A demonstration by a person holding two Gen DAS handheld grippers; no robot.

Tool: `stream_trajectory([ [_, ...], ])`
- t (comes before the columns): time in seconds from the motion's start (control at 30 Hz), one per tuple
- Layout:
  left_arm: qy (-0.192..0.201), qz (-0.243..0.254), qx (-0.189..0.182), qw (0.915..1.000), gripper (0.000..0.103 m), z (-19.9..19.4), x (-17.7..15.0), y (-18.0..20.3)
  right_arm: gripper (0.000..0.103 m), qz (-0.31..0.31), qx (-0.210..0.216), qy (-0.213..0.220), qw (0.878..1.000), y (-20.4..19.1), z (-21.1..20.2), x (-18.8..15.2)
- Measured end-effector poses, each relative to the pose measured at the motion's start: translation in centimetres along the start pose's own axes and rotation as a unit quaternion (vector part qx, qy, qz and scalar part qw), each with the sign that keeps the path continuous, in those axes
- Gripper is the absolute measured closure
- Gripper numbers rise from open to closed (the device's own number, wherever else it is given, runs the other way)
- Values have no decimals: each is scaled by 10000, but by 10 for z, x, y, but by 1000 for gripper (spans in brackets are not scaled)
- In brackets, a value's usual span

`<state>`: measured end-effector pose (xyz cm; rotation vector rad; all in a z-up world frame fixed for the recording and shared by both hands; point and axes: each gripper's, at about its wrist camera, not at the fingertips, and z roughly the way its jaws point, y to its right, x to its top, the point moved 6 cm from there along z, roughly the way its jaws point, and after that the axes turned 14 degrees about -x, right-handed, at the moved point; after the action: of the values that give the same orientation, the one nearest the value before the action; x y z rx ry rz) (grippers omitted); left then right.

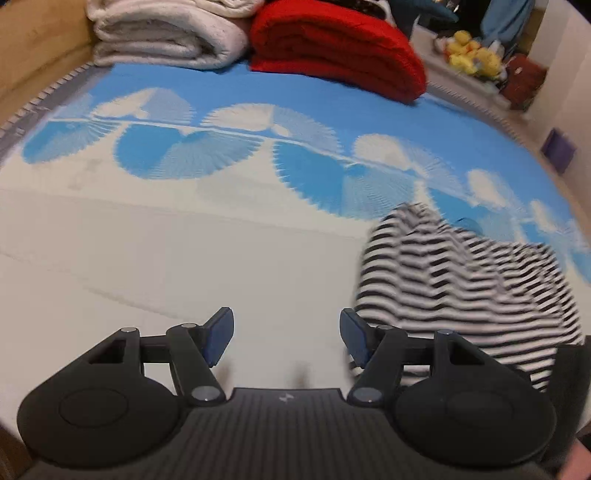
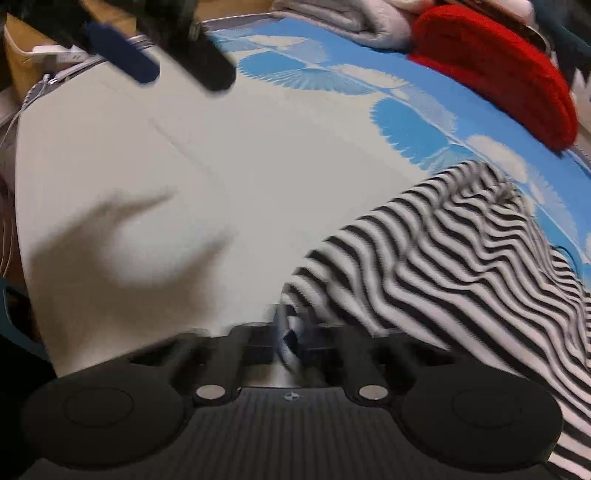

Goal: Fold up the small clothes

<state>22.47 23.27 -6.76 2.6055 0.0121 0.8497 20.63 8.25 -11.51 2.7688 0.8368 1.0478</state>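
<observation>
A black-and-white striped garment lies crumpled on the bed sheet, at the right in the left wrist view. My left gripper is open over bare white sheet just left of the garment, with nothing between its blue pads. In the right wrist view the striped garment spreads to the right. My right gripper is shut, and a corner of the striped cloth appears pinched between its pads, though blur softens this. The left gripper shows at the top left of that view, above the sheet.
A folded white blanket and a folded red blanket lie at the far end of the bed. Yellow soft toys sit on a shelf beyond. A wooden bed frame runs along the left. White cables lie by the edge.
</observation>
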Motion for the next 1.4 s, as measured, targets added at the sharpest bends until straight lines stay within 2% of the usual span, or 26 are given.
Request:
stream_trajectory([
  [0.03,45,-126,-208,9997,21,6,2,0,100,279,159,-38,9995,8,-6,3],
  [0.07,88,-269,-402,9988,18,14,5,0,100,505,266,27,9984,17,-13,5],
  [0.17,111,-722,-1055,9917,18,45,21,2,101,604,412,506,9960,35,-49,11],
  [0.23,15,-1036,-1591,9818,15,72,32,7,101,837,548,664,9928,51,-68,10],
  [0.3,-410,-1233,-2072,9696,8,106,33,14,101,1040,657,722,9898,64,-81,8],
  [0.37,-847,-1407,-2295,9594,8,136,28,20,101,1167,710,807,9873,74,-90,7],
  [0.4,-1024,-1524,-2465,9516,8,150,25,25,101,1242,737,854,9858,79,-98,4],
  [0.43,-1160,-1599,-2579,9458,8,161,23,30,101,1293,761,886,9847,83,-101,4],
  [0.5,-1254,-1616,-2744,9396,9,178,22,40,101,1355,815,901,9833,89,-106,3],
  [0.53,-1263,-1619,-2817,9373,15,185,23,43,101,1343,825,879,9836,90,-108,1],
  [0.57,-1272,-1632,-2790,9377,29,192,22,45,101,1316,828,856,9841,89,-109,0],
  [0.6,-1307,-1655,-2695,9396,38,200,20,45,101,1286,843,831,9846,87,-110,-2],
  [0.67,-1309,-1569,-2632,9429,86,207,18,45,101,1250,884,808,9849,84,-107,-1],
  [0.7,-1278,-1498,-2589,9456,92,206,18,43,101,1220,894,798,9853,81,-107,0],
  [0.8,-1183,-1395,-2566,9491,94,185,23,31,101,1215,964,791,9847,74,-100,11],
  [0.9,-742,-1239,-2512,9571,94,135,49,16,101,1400,1322,1035,9758,60,-107,28],
  [1.0,-174,-1316,-2473,9598,94,91,66,2,101,1848,1905,1630,9503,60,-132,48],
  [1.03,-109,-1394,-2458,9592,94,87,68,2,101,2155,2124,1779,9364,67,-140,52],
  [1.07,-107,-1366,-2343,9625,94,87,68,6,101,2420,2231,1815,9267,75,-143,53],
  [1.1,-124,-1226,-2179,9681,94,91,69,16,101,2598,2252,1791,9218,82,-144,51],
  [1.13,-117,-1118,-2145,9702,94,95,71,28,101,2777,2208,1686,9196,93,-143,44],
  [1.2,-75,-984,-2321,9677,94,101,80,62,101,3026,2066,1508,9181,115,-140,30],
  [1.23,-55,-850,-2412,9667,94,105,85,85,101,3227,1989,1480,9134,132,-143,21],
  [1.33,-121,-338,-2628,9642,93,114,89,159,101,3836,1695,1632,8930,190,-162,-11],
  [1.4,-200,-43,-2798,9599,87,124,85,213,101,4154,1389,1797,8808,227,-180,-40],
])
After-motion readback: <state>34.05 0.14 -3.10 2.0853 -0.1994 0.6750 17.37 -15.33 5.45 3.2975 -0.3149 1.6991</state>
